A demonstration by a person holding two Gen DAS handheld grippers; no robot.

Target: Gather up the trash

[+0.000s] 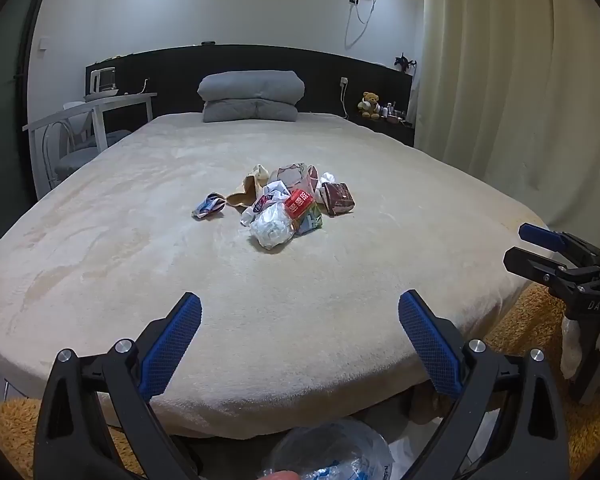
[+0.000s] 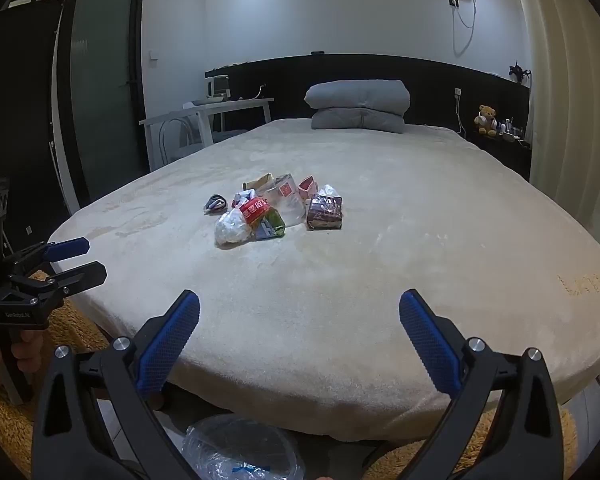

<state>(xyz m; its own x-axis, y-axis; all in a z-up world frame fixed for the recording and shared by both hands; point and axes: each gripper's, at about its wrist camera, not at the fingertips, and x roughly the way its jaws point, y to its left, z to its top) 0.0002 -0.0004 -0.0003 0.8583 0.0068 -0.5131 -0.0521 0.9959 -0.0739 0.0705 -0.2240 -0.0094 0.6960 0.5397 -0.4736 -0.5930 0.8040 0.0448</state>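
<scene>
A small heap of trash (image 1: 278,204) (image 2: 274,210) lies mid-bed: a crumpled clear plastic bag (image 1: 271,230), a red packet (image 1: 299,203), a brown packet (image 1: 339,199) and a scrunched wrapper (image 1: 209,206) off to the left. My left gripper (image 1: 300,312) hovers over the bed's foot edge, well short of the heap, open and empty. My right gripper (image 2: 299,310) hovers likewise, open and empty. Each gripper shows in the other's view: the right one (image 1: 518,246) at the right edge, the left one (image 2: 88,258) at the left edge. A clear plastic bag (image 1: 332,454) (image 2: 240,448) sits on the floor below.
The beige bed (image 1: 140,260) fills both views, with folded grey bedding (image 1: 251,96) at the head. A white desk and chair (image 1: 92,120) stand left, a nightstand with a teddy bear (image 1: 370,104) right, curtains (image 1: 500,80) beyond. An orange shaggy rug (image 1: 540,320) covers the floor.
</scene>
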